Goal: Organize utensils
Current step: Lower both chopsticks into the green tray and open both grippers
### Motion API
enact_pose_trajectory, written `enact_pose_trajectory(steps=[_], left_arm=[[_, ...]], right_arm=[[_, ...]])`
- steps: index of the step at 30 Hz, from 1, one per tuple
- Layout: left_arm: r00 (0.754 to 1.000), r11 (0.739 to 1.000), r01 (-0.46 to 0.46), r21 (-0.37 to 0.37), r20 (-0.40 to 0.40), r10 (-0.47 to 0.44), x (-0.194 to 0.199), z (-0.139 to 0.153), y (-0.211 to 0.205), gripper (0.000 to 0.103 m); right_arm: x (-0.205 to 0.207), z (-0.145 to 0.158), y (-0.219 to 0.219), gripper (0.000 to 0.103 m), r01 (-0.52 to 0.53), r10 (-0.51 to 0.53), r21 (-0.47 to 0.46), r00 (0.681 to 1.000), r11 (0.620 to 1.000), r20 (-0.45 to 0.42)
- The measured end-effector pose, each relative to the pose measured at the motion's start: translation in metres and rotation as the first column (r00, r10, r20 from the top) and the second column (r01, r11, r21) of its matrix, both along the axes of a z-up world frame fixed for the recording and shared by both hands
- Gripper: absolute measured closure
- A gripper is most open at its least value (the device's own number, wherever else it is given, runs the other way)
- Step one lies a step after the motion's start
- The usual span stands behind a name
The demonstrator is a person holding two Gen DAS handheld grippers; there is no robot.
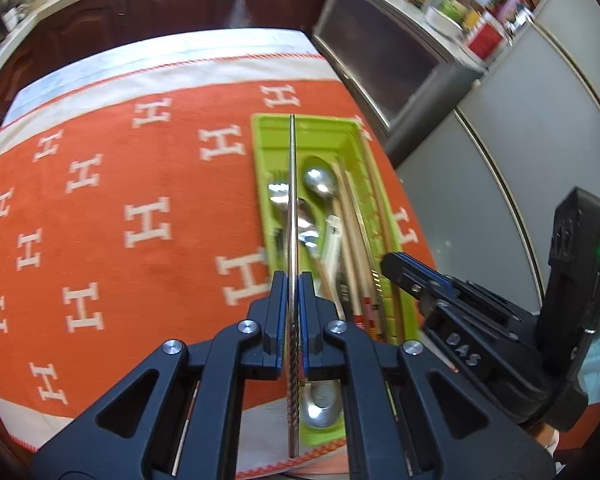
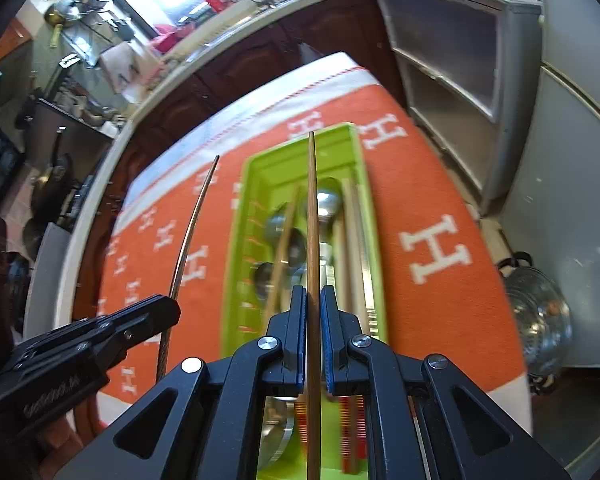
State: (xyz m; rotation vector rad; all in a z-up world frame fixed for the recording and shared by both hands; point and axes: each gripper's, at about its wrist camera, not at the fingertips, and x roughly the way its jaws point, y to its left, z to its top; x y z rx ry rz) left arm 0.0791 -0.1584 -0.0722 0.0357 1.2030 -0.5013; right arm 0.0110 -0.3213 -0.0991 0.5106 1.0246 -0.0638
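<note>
Each tool clamps one chopstick above the green tray.
Left tool point(image 1: 293, 280) grips the metal chopstick point(image 1: 292, 184); right tool point(image 2: 313, 294) grips the wooden chopstick point(image 2: 311, 208). Both should be lowered lengthwise into the green tray point(image 1: 268, 128) slot, keeping grips firm until seated.

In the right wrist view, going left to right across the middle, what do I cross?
Left gripper shut on a metal chopstick → green tray → wooden chopstick in the right gripper → orange cloth → steel pot on the floor.
</note>
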Motion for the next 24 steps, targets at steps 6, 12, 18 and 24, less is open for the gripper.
enact_pose_trajectory(steps=[6,12,18,24], left_arm=[[0.998,1.0,0.026,0.003,-0.056,-0.026,-0.002,-0.018,-0.028,0.1],[0.996,0.999,0.033,-0.019,-0.081,-0.034,-0.001,-0.026,-0.039,0.1],[0.996,0.999,0.037,-0.001,-0.077,-0.037,-0.001,-0.031,-0.04,0.1],[0.998,0.998,0.06,0.021,-0.037,-0.059,-0.011,-0.022,-0.038,0.1]], right_arm=[[0.0,-0.013,-0.012,0.096,0.001,-0.002,-0.014,1.0,1.0,-0.028],[-0.001,-0.01,-0.015,0.091,0.014,-0.014,-0.022,1.0,1.0,-0.006],[-0.011,-0.002,-0.016,0.091,0.024,-0.023,-0.031,1.0,0.999,0.01],[-0.016,-0.001,-0.016,0.091,0.024,-0.024,-0.025,1.0,0.999,0.008]])
